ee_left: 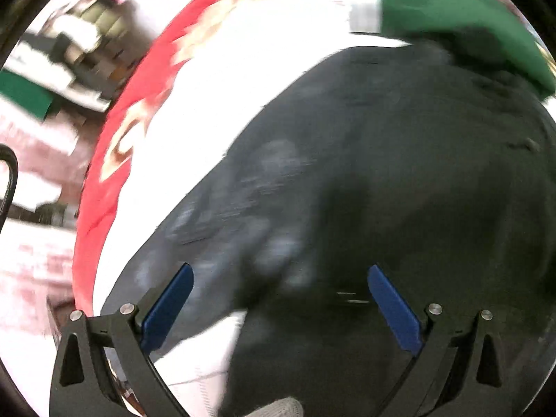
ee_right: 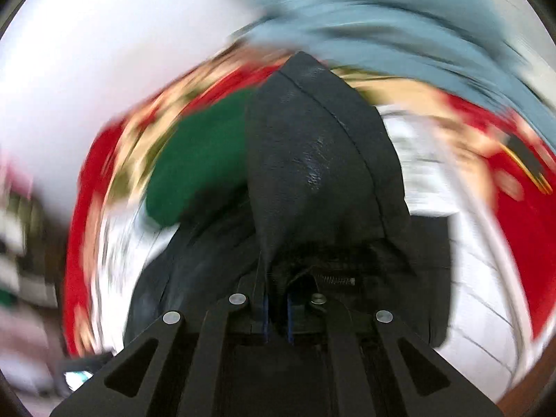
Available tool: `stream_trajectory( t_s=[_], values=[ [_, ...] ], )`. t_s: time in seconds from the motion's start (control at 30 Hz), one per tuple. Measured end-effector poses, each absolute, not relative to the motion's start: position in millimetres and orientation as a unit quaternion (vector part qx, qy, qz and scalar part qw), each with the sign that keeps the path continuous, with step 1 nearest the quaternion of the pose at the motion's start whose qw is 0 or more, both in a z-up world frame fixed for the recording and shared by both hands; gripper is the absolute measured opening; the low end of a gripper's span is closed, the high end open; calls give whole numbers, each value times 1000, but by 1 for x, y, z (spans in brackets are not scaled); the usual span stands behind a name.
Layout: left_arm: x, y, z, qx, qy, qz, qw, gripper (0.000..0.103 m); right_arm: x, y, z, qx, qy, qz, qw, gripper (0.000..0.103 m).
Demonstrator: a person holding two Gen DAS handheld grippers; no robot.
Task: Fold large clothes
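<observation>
Right gripper [ee_right: 277, 316]: black linkage arms, blue pads drawn together and clamped on a fold of the black garment [ee_right: 312, 160]. The cloth rises straight ahead of the pads as a peaked, tent-like fold with its long axis running away from the gripper; a stitched seam follows the ridge, a short zip shows just above the pads, and the surface looks matt with a slight sheen.

Left gripper [ee_left: 279, 307]: black arms with blue fingers [ee_left: 166, 309] set wide apart, nothing between them. The same black garment [ee_left: 399, 180] lies spread flat below and ahead of it, its long axis slanting from beside the left finger up to the far right; faint pale marks show on the cloth, too blurred to read.

Green garment [ee_left: 451, 17]: soft and plain, lying at the far right ahead of the left gripper, overlapping the black garment's far end.

Surface under the clothes: white cloth [ee_left: 260, 52] with a red patterned border [ee_left: 104, 191], off to the left of the left gripper.

Grey-blue fabric [ee_right: 382, 17]: heavily blurred, beyond the peaked fold.
</observation>
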State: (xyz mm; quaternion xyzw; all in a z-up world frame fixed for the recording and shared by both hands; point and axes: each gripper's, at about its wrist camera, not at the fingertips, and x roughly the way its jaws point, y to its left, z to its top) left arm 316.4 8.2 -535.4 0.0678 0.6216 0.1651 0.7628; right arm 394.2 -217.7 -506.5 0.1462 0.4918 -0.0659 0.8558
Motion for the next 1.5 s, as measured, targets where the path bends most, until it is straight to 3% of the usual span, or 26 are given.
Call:
stream_trajectory(
  t_s=[0.13,0.2,0.27,0.37,0.47,0.57,0.63,0.67,0.77,0.8,0.83,0.97,1.03,1.13,1.17,1.2,1.33,1.5],
  values=[
    [302,61,-542,40,626,206,751,103,425,-85,-582,-21,580,30,814,7],
    [295,80,-544,28,629,217,746,103,425,-61,-611,-41,618,62,782,20],
    [289,93,-542,19,629,222,745,103,418,-55,-612,-5,627,93,773,30],
    [282,102,-534,3,628,225,745,103,403,-78,-586,73,619,110,774,56],
    [279,107,-528,-12,627,227,745,103,376,-140,-558,168,603,53,778,58],
    [285,99,-527,-24,624,222,749,103,356,-201,-553,192,589,-40,784,58],
    [290,82,-532,-25,622,222,751,103,351,-246,-565,193,595,-89,775,53],
    [290,68,-531,-24,621,221,751,103,353,-263,-575,188,606,-95,767,39],
    [310,39,-546,-5,611,227,758,103,362,-285,-604,126,636,-113,753,22],
    [318,31,-553,8,607,233,760,103,363,-294,-617,93,647,-120,747,7],
    [324,24,-561,20,606,239,758,103,363,-303,-631,62,666,-125,733,0],
    [343,9,-598,48,625,255,736,103,366,-306,-640,39,686,-118,717,0],
    [341,16,-589,24,625,261,735,103,365,-292,-632,18,693,-105,713,5],
    [319,40,-561,-37,613,277,739,103,354,-269,-609,28,688,-62,722,36],
    [302,57,-547,-75,606,288,738,103,350,-262,-604,32,685,-50,726,50],
    [283,74,-536,-111,600,300,733,103,344,-250,-597,36,683,-32,729,56],
    [199,149,-526,-262,589,337,687,103,320,-198,-585,67,688,36,722,57],
    [110,230,-559,-415,539,391,620,102,307,-123,-592,60,697,81,710,57]
  ],
)
